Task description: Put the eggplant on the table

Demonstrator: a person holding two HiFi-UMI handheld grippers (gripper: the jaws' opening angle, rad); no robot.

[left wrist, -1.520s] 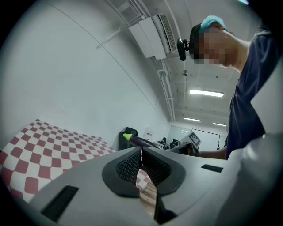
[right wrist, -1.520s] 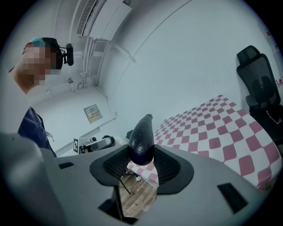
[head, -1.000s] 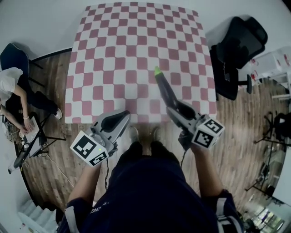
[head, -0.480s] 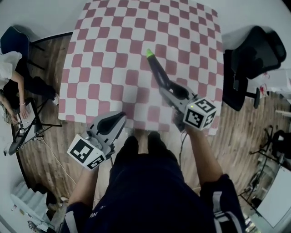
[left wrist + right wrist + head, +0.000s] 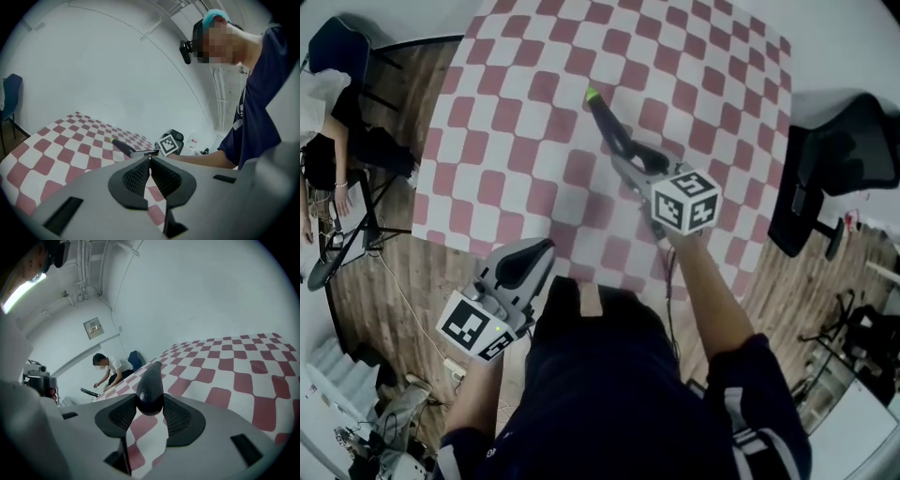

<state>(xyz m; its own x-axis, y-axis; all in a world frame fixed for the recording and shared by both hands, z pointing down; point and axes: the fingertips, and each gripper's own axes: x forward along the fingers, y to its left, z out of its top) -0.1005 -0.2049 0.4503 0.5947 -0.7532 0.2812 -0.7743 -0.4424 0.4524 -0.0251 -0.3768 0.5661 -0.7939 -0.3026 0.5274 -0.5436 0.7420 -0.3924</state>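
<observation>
At the left we hold the left hand-held gripper (image 5: pixel 540 250) low, by the near edge of the checkered surface (image 5: pixel 506 141). Its jaws are pressed together on nothing. We judge it idle, kept aside because one gripper is enough for this job. Further right, the right hand-held gripper (image 5: pixel 623 155) is clamped on the blunt end of the eggplant (image 5: pixel 605 120), which juts out ahead over the middle of the surface, green tip (image 5: pixel 592 94) leading. Held lengthwise and angled downward, it looks ready to be laid flat. We cannot tell whether it touches the surface.
</observation>
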